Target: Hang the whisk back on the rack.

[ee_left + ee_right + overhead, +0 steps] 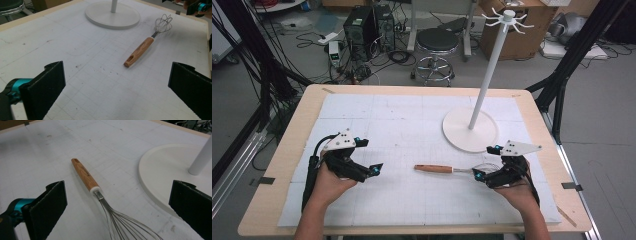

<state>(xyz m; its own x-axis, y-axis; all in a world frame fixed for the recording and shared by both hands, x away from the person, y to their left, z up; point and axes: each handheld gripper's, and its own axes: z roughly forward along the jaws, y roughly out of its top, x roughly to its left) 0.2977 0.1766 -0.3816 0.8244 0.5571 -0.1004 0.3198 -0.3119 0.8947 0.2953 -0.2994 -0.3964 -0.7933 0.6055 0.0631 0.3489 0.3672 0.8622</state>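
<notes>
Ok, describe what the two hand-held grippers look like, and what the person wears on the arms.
Each hand-held gripper, left and right, has a black body with teal accents near the jaws. The jaws are flat black ribbed pads. A grey three-cornered plate with small dark dots tops each one. A black cable trails back along the left forearm. The forearms are bare, no sleeves visible.

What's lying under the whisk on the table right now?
Only the white gridded mat lies under the whisk; its wooden handle rests flat on it. In the high view the right gripper covers most of the wire head.
</notes>
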